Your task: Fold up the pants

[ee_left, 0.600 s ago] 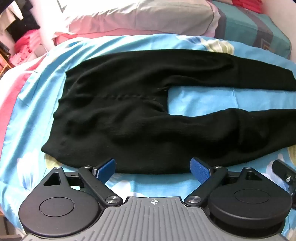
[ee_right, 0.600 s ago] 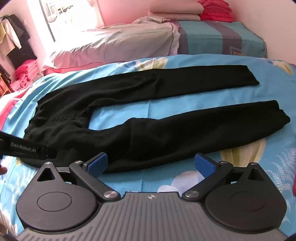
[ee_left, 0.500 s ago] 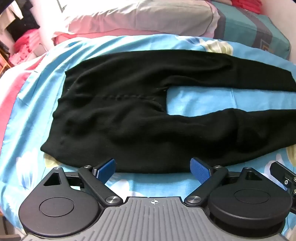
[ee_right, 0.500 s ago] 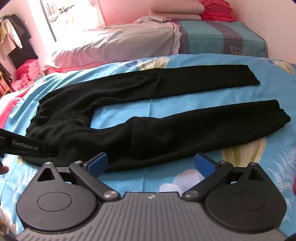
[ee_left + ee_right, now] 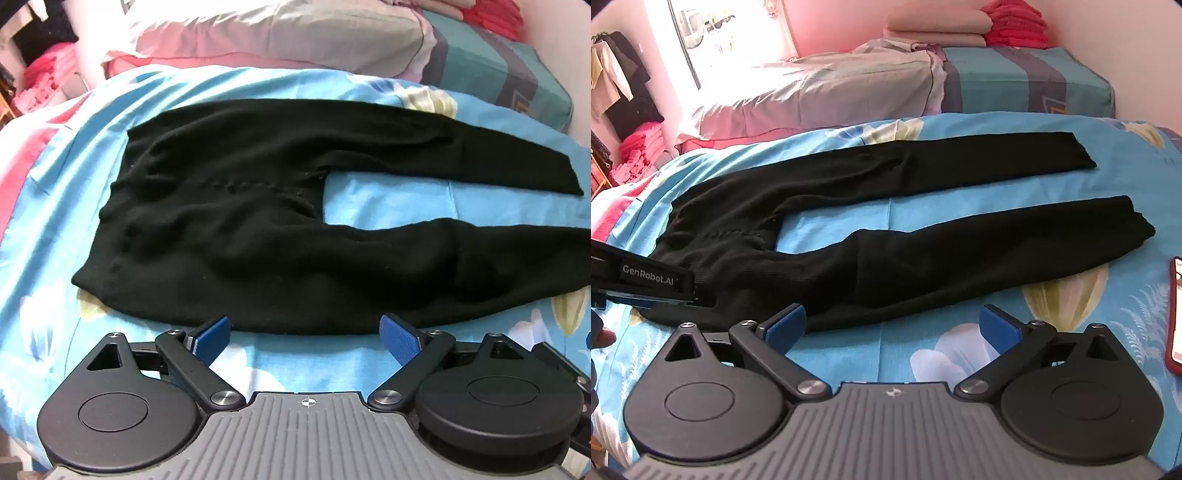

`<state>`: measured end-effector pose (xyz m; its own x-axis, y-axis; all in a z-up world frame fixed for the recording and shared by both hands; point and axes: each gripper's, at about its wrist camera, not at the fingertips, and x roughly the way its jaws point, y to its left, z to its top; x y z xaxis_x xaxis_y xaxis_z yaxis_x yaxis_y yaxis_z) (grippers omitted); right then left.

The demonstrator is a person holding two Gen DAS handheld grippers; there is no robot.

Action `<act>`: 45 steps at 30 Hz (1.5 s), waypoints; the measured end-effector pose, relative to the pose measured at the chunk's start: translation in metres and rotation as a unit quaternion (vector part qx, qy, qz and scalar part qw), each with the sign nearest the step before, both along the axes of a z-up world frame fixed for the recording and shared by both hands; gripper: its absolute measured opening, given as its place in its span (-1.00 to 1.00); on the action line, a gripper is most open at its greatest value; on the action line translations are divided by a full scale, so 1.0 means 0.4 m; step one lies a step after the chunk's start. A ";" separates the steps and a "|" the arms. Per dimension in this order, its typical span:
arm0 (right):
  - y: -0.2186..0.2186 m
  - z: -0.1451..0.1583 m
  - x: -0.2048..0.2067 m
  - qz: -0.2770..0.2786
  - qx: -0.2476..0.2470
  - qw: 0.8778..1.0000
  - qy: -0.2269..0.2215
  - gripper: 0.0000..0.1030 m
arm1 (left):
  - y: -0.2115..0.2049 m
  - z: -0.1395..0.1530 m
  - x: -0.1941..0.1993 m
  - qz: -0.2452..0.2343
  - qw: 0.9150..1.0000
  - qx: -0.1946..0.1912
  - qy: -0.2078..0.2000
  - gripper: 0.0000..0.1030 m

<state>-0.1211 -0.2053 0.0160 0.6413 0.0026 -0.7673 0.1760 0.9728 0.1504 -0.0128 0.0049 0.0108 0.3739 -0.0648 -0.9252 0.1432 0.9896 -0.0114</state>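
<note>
Black pants (image 5: pixel 240 240) lie flat on a blue flowered bedsheet (image 5: pixel 59 206), waist to the left, both legs spread apart toward the right. In the right wrist view the pants (image 5: pixel 923 254) show whole, with both leg ends at the right. My left gripper (image 5: pixel 306 338) is open and empty, just in front of the near edge of the waist and near leg. My right gripper (image 5: pixel 892 325) is open and empty, in front of the near leg's thigh. The left gripper's body (image 5: pixel 646 282) shows at the left edge of the right wrist view, over the waist.
A phone in a red case (image 5: pixel 1174 314) lies on the sheet at the right. Grey and pink pillows (image 5: pixel 277 33) lie behind the pants. A second bed (image 5: pixel 1015 85) with folded red and beige cloths stands at the back. Clothes hang at the far left.
Both views have shifted slightly: the pants sit a little further left and closer to the blue pads. Both grippers stay open. The phone has come into view at the right.
</note>
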 end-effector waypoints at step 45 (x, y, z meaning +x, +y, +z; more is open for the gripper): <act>-0.021 0.056 -0.068 0.012 0.026 0.998 -0.056 0.92 | -0.049 0.074 -0.057 -0.008 0.999 0.011 -0.050 1.00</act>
<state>-0.1483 -0.2136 0.0385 0.7221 0.0564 -0.6895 0.1322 0.9671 0.2175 -0.0355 -0.0147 0.0405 0.4628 -0.0520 -0.8850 0.1585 0.9870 0.0249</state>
